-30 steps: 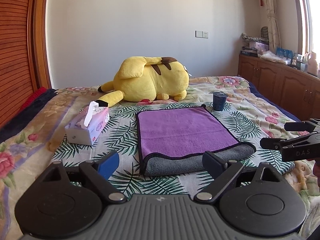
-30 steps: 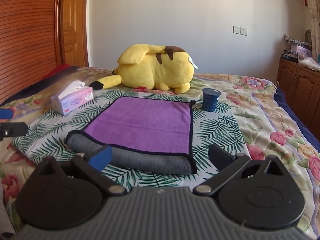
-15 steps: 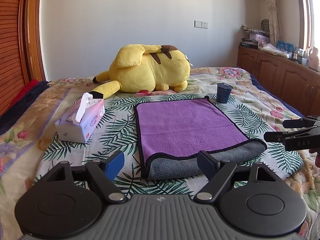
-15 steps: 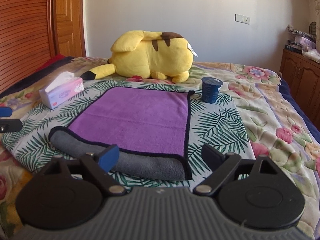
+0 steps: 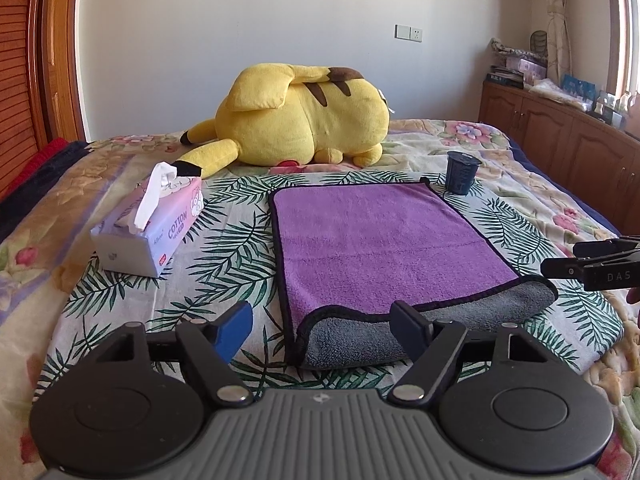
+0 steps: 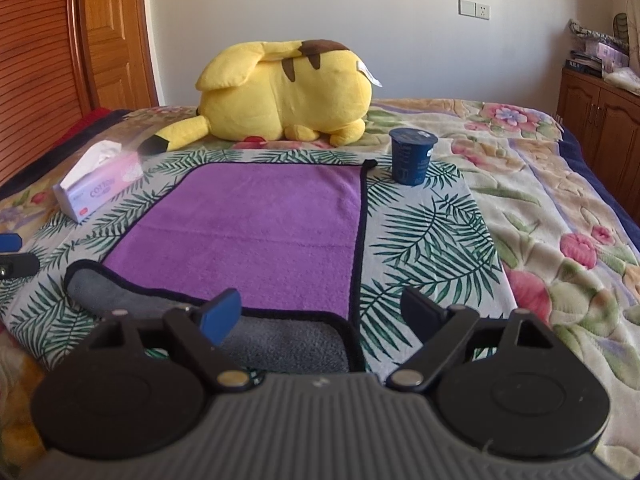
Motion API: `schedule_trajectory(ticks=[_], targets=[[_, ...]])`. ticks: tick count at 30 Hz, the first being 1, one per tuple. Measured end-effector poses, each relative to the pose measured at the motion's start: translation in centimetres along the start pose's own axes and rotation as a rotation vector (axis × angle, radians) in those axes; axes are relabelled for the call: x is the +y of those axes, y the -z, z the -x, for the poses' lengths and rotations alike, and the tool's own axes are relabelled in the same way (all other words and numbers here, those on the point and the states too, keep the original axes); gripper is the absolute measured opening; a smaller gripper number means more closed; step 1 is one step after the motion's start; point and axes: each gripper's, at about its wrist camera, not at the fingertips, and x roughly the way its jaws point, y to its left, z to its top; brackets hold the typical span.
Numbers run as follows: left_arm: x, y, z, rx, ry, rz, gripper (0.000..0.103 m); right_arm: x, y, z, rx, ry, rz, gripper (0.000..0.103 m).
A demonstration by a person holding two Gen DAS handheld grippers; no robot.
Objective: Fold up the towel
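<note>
A purple towel with a black hem and grey underside lies flat on the bed, its near edge turned up so the grey side shows. It also shows in the right wrist view. My left gripper is open and empty, its fingers astride the towel's near left corner, just above it. My right gripper is open and empty over the towel's near right corner. The right gripper also shows in the left wrist view at the right edge.
A yellow plush toy lies behind the towel. A tissue box stands to its left. A dark blue cup stands at its far right corner. Wooden cabinets line the right wall.
Both grippers have moved forward and lower toward the towel's near edge. Both stay open. The towel has not moved.
</note>
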Motion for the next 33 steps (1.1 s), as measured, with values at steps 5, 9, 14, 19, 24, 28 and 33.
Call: schedule_trajectory(ticks=[5, 9, 14, 19, 24, 28, 33], targets=[[0.3, -0.1, -1.3, 0.023, -0.005, 0.002, 0.049, -0.4, -0.1, -0.9, 0.032, -0.008, -0.018, 0.086], [0.6, 0.0, -2.3, 0.045, -0.005, 0.009, 0.043, -0.8, 0.1, -1.8, 0.068, -0.012, -0.024, 0.086], [1.1, 0.1, -3.6, 0.069, 0.0, 0.009, 0.041, -1.1, 0.4, -2.9, 0.11, -0.021, -0.026, 0.084], [1.6, 0.4, -4.7, 0.102, 0.013, 0.029, 0.034, -1.5, 0.6, -3.8, 0.146, -0.04, -0.039, 0.082], [1.6, 0.7, -5.0, 0.122, 0.029, 0.044, 0.034, -2.0, 0.8, -4.5, 0.189, -0.071, -0.069, 0.078], [1.6, 1.0, -5.2, 0.137, 0.041, 0.053, 0.027, -2.2, 1.0, -4.6, 0.217, -0.091, -0.089, 0.075], [1.6, 1.1, -5.1, 0.139, 0.052, 0.059, 0.018, -2.4, 0.8, -4.4, 0.224, -0.122, -0.105, 0.067]])
